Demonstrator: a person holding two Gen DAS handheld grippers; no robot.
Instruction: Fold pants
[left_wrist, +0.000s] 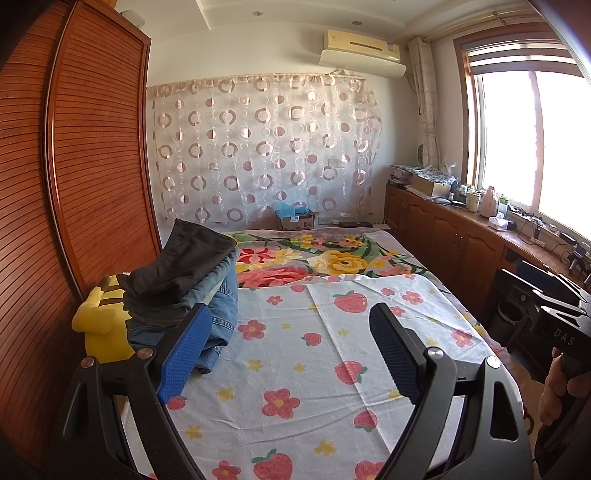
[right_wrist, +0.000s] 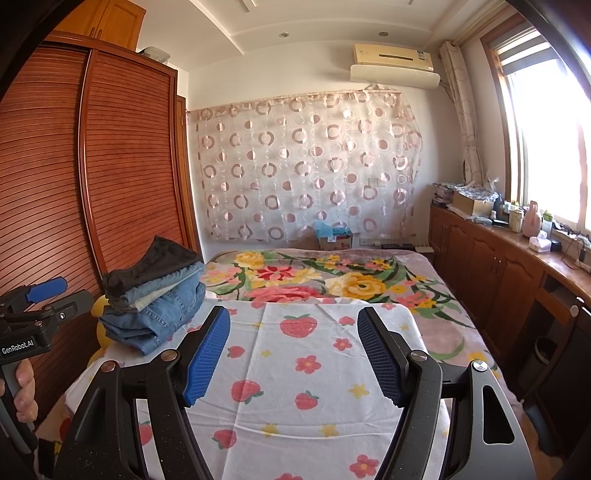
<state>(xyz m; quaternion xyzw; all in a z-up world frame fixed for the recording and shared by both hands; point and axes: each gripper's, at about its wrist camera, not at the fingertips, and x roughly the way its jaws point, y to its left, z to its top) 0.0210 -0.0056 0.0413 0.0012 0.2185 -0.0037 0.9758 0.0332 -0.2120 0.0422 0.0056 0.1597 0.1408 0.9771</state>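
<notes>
Your pants (left_wrist: 184, 280) sit in a folded stack on the bed (left_wrist: 369, 266), at its edge nearest the slatted wooden wardrobe (left_wrist: 92, 155). The stack has several layers: a dark charcoal pair on top, its flat folded panel jutting out toward the wardrobe, then a paler washed denim layer, a thin light strip, and a heavier mid-blue pair of jeans at the bottom with visible seams and stitching. The lower denim bulges and spills a little beyond the tidy upper folds. In the right wrist view the same stack (right_wrist: 155, 295) shows its layered edges clearly. A yellow plush toy (left_wrist: 103, 325) is wedged between the stack and the wardrobe, just beside the jeans.

The stack rests at the edge of the white strawberry-and-flower sheet (left_wrist: 295, 369) nearest the wardrobe; that sheet covers the near half of the bed and lies over a floral blanket (left_wrist: 295, 262), and its middle is bare and lightly creased.

Your left gripper (left_wrist: 284, 354) has its jaws spread wide with nothing between the blue pads; the pad on the wardrobe side is seen in front of the jeans' corner, though whether it touches them is unclear. Your right gripper (right_wrist: 293, 354) is likewise spread wide and empty, hovering over the sheet, away from the stack. Each hand (left_wrist: 561, 384) shows at the frame edge gripping its handle
</notes>
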